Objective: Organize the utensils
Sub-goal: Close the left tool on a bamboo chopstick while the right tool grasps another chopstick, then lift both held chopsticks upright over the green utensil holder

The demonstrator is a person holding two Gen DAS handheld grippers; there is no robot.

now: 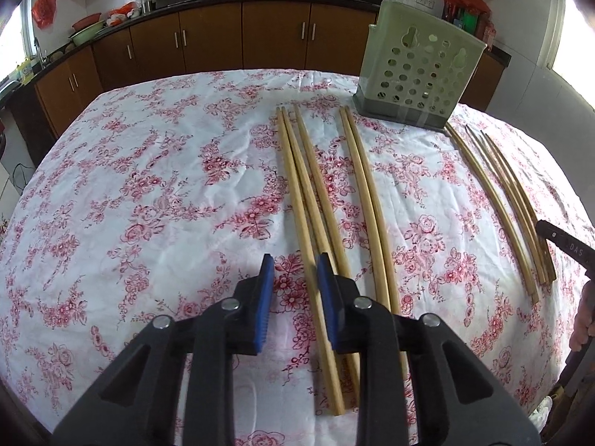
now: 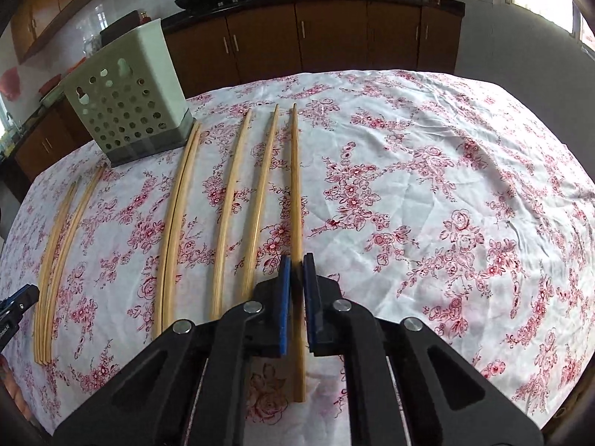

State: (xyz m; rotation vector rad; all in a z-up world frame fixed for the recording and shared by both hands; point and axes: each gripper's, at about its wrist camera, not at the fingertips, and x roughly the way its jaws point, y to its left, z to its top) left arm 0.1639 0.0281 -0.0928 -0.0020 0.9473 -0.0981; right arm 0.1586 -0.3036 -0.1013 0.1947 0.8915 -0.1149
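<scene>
Right claw (image 2: 296, 260) closed narrowly around the rightmost chopstick (image 2: 295, 186), lower centre of frame, pads at both sides. Left claw (image 1: 293, 265) parted wide, gripping nothing, one chopstick (image 1: 297, 193) running between its pads on the floral tabletop (image 1: 148, 204). Remaining chopsticks laid in rows. Perforated green utensil holder (image 1: 416, 74) stood upright, upper right of left view.

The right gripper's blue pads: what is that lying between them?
In the right wrist view, a single wooden chopstick runs between the right gripper pads, lying on the floral tablecloth. The pads are nearly closed around it.
</scene>
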